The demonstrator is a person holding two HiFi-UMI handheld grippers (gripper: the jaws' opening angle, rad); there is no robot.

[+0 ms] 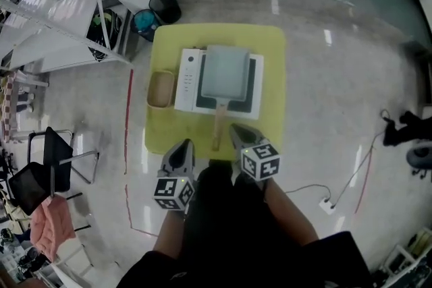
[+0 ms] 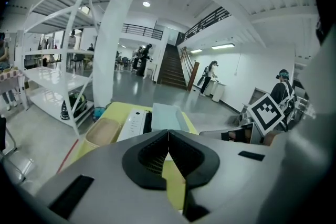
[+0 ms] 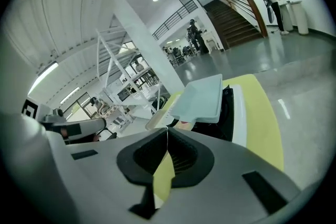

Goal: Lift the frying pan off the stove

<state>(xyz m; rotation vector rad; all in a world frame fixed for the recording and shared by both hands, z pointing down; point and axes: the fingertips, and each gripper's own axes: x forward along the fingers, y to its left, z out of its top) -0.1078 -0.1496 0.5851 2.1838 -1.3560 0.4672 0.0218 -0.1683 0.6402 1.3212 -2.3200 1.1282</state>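
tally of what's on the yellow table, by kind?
frying pan: 1
stove: 1
tan container: 1
Total: 3, all on the yellow table

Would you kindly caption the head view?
Left gripper and right gripper, shut, flank the handle; frying pan sits on stove.
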